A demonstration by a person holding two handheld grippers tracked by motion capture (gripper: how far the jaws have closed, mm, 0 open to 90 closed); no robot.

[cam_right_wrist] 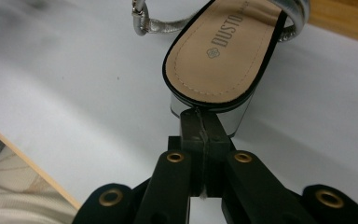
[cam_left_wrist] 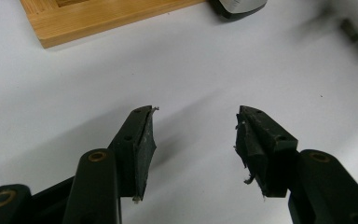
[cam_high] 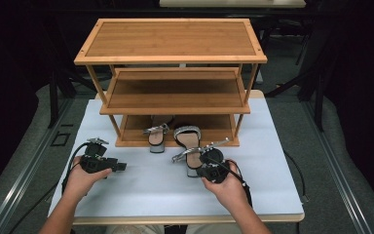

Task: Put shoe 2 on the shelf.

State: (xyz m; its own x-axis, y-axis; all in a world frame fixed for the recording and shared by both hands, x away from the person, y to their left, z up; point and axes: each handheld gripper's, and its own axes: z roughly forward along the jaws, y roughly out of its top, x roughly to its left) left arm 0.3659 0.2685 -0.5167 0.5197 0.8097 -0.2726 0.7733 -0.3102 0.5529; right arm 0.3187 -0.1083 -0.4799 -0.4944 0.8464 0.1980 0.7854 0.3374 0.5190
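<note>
Silver block-heel sandal (cam_high: 191, 146) low centre of the high view, on the white surface (cam_high: 141, 180) in front of the rack (cam_high: 170, 39).

Pinched at the back rim of the heel seat by the right tool (cam_right_wrist: 204, 133), jaws together on the thin edge or just against it; hard to say which. Likely light, with a stiff sole and a smooth mirrored heel (cam_right_wrist: 240, 122) that could slip; loose floppy ankle strap (cam_right_wrist: 161, 24), so better gripped at the sole's edge than at the strap. Left tool (cam_left_wrist: 193, 135) idle at lower left, jaws apart, nothing between. Second sandal (cam_high: 157, 138) half tucked under the bottom shelf, toe hidden. Held sandal's toe cut off at the top of the right gripper view.
</note>
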